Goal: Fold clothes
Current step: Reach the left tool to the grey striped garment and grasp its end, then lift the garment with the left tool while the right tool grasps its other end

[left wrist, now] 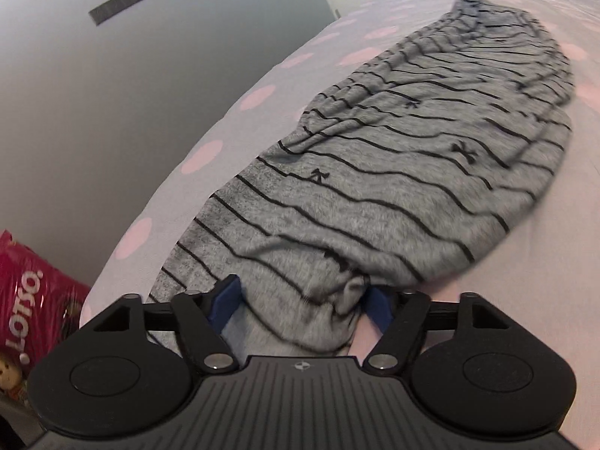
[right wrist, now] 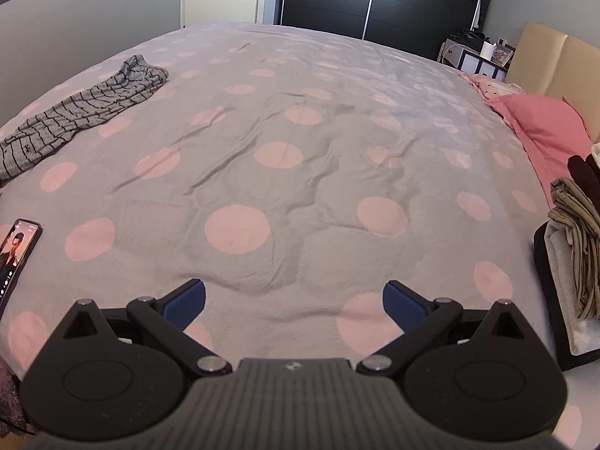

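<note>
A grey garment with thin black stripes [left wrist: 393, 150] lies stretched out lengthwise along the bed's left edge, rumpled at its far end. Its near end is bunched between the blue pads [left wrist: 225, 300] of my left gripper [left wrist: 300, 303], which press on the cloth from both sides. In the right wrist view the same garment [right wrist: 86, 112] shows far off at the left of the bed. My right gripper [right wrist: 294, 300] hovers over the middle of the spotted cover, jaws wide apart, with nothing between them.
The bed cover [right wrist: 300, 187] is lilac with pink dots. A phone [right wrist: 17, 251] lies near the left edge. Folded clothes sit stacked in a black bin [right wrist: 573, 225] at the right, with a pink pillow [right wrist: 540, 127] beyond. A red bag [left wrist: 30, 292] stands beside the bed.
</note>
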### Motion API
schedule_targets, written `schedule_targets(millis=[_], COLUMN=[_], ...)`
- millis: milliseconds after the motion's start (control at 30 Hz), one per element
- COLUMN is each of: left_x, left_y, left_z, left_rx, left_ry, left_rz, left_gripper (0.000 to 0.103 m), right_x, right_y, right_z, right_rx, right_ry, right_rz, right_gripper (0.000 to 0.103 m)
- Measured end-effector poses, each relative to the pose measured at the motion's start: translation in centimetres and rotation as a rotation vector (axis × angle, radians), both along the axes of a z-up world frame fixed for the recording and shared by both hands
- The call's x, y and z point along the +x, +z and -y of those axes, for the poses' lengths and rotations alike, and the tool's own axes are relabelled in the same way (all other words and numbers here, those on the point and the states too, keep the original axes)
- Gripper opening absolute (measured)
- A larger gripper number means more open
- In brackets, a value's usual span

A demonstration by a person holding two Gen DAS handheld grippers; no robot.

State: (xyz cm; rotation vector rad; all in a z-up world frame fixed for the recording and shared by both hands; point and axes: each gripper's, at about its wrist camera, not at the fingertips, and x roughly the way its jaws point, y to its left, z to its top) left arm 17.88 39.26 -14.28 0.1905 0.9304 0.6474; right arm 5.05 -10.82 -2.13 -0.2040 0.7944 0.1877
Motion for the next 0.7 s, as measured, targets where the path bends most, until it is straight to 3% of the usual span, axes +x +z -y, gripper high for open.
schedule_targets(millis=[33,100,200,500,700], left_x=[0.4,1.0,0.9,-1.7,-2.5], left_y=[0.2,0.6,1.9,10.3,17.0], left_z=[-0.2,-0.7,-0.9,0.2,3.6], left_rx=[-0.013,-0.039,-0.039,-0.073,-0.123], left_ry=[0.020,0.055,0.063,0.021,-0.113], left_rz=[-0.002,0.017,0.061,0.337,0.526], left_gripper=[0.052,0.032,0.021,0.015,0.014], right_x=[0.0,-0.1,-0.2,-0.6,-1.8], right_y=[0.0,-0.1,0.0,0.7,1.7], right_z=[0.0,-0.1,-0.1,0.2,0.6], right_rx=[-0.001,-0.003,0.004,0.039,0.055], right_ry=[0.000,-0.001,-0.004,-0.012,-0.010], right_rz=[-0.001,-0.002,0.003,0.023,0.064], right_gripper=[0.102,0.102,0.102,0.102,0.102])
